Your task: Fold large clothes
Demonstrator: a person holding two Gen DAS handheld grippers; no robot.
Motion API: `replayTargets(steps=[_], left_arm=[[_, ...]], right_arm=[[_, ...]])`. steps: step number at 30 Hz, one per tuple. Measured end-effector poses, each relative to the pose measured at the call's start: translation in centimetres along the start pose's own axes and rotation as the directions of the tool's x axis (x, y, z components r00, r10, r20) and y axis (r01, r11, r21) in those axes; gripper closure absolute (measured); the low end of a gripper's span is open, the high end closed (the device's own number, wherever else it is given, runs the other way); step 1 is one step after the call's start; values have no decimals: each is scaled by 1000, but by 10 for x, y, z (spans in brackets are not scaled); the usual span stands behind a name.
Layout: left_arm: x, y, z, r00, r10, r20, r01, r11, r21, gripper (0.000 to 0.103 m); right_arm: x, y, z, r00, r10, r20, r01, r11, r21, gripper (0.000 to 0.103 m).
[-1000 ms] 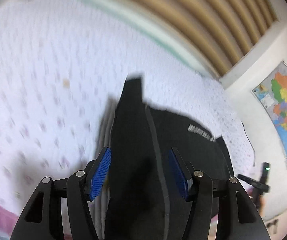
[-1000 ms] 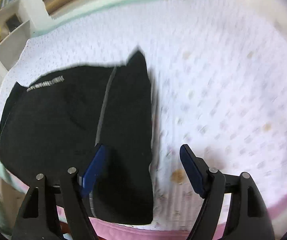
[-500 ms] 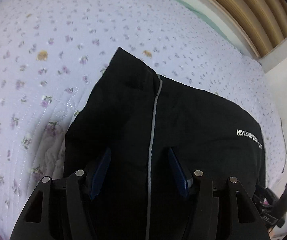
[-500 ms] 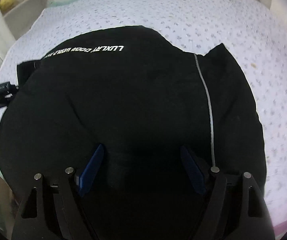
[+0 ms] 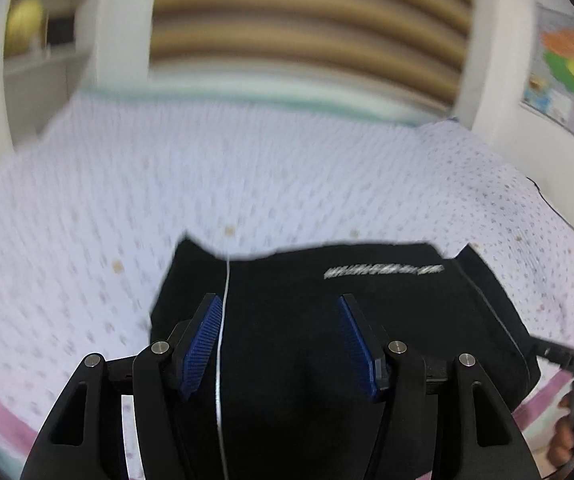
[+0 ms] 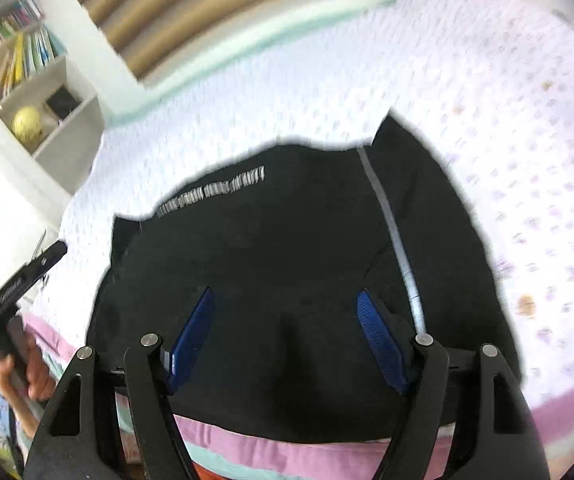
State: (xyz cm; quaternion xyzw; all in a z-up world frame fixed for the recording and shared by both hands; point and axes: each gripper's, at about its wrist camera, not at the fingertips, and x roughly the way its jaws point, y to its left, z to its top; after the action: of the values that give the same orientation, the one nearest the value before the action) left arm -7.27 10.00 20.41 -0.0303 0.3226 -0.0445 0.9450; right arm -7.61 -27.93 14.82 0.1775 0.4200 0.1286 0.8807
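Both claws released over the folded black garment (image 6: 287, 240) on the bed (image 5: 127, 200): left claw (image 5: 279, 344), right claw (image 6: 287, 336) closing, nothing pinched. Edges near the grey stripe (image 6: 391, 216) should be squared, bulges pressed flat.

black garment (image 6: 295, 248) folded on floral bedspread (image 6: 507, 120) | right gripper (image 6: 287, 340) closing, above garment, nothing clamped

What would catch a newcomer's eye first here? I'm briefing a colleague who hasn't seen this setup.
The black garment, folded into a compact block with white lettering and a pale stripe, lies at the near edge of the flower-print bedspread. Both grippers hover over it, jaws apart and empty: the left gripper and the right gripper, whose jaws are closing. A colourful map hangs on the right wall.
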Motion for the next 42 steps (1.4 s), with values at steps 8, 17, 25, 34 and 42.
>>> replayTargets(steps=[8,17,25,34,42], left_arm=[[-65,-60,9,982,95,161,-112,989,100,28],[-75,-84,-15,976,171,133,-192,968,164,26],[-62,-94,-35,985,158,65,-167,972,166,26],[-51,-95,-43,989,145,19,-147,977,155,26],[-45,-88,-46,986,166,1,-165,977,137,26]], right_arm=[[-76,58,14,973,-57,222,82,991,-106,25],[-72,116,-5,975,-68,210,123,958,-261,21],[-38,120,-13,988,-81,130,110,965,-236,21],[-17,112,-20,990,-123,72,136,967,-214,21],[-5,112,-28,977,-201,69,212,947,-241,21]])
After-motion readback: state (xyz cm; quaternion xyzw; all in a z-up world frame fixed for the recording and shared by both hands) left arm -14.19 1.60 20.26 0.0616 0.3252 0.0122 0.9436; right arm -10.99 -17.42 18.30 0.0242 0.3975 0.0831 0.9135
